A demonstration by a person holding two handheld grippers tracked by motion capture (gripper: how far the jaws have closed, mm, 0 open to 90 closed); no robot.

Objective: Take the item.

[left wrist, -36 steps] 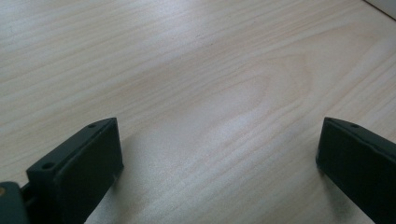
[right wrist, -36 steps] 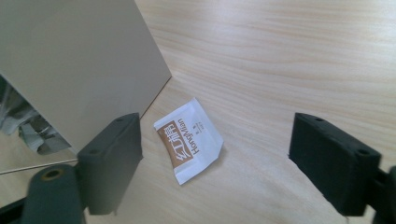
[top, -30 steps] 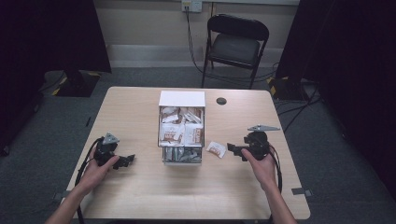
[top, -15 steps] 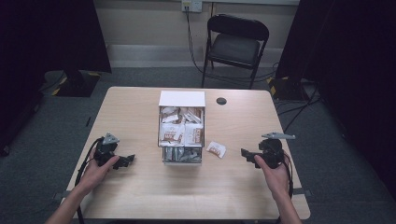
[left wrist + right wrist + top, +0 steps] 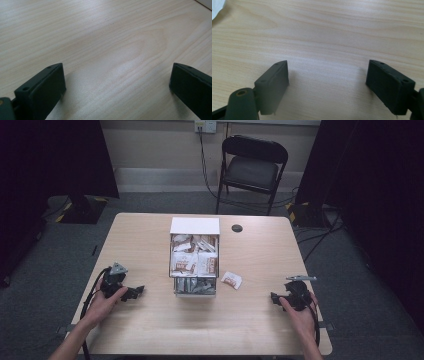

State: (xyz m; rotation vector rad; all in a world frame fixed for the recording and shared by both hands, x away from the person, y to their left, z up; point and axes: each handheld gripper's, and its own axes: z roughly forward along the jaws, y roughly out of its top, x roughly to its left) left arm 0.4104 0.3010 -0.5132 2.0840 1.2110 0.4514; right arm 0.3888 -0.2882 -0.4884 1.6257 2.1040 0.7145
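A white open box [image 5: 194, 226] stands at the table's middle, packed with several snack packets [image 5: 194, 262]. One loose white-and-red packet [image 5: 231, 280] lies on the wood just right of the box. My left gripper [image 5: 136, 293] rests on the table at the front left, held in a hand, jaws pointing toward the box. It is open [image 5: 117, 82] with bare wood between the jaws. My right gripper [image 5: 276, 297] rests at the front right, well right of the loose packet, also open [image 5: 327, 77] and holding nothing.
The light wooden table [image 5: 150, 330] has a small black disc [image 5: 237, 228] near its far edge. A black folding chair [image 5: 252, 167] stands behind the table. Cables [image 5: 90, 295] trail from both grippers. A white packet corner [image 5: 217, 6] peeks in at the right gripper view's top left.
My right gripper has pulled back from the loose packet, moving right and toward the table's front edge. The packet stays beside the box. The left gripper has not moved.
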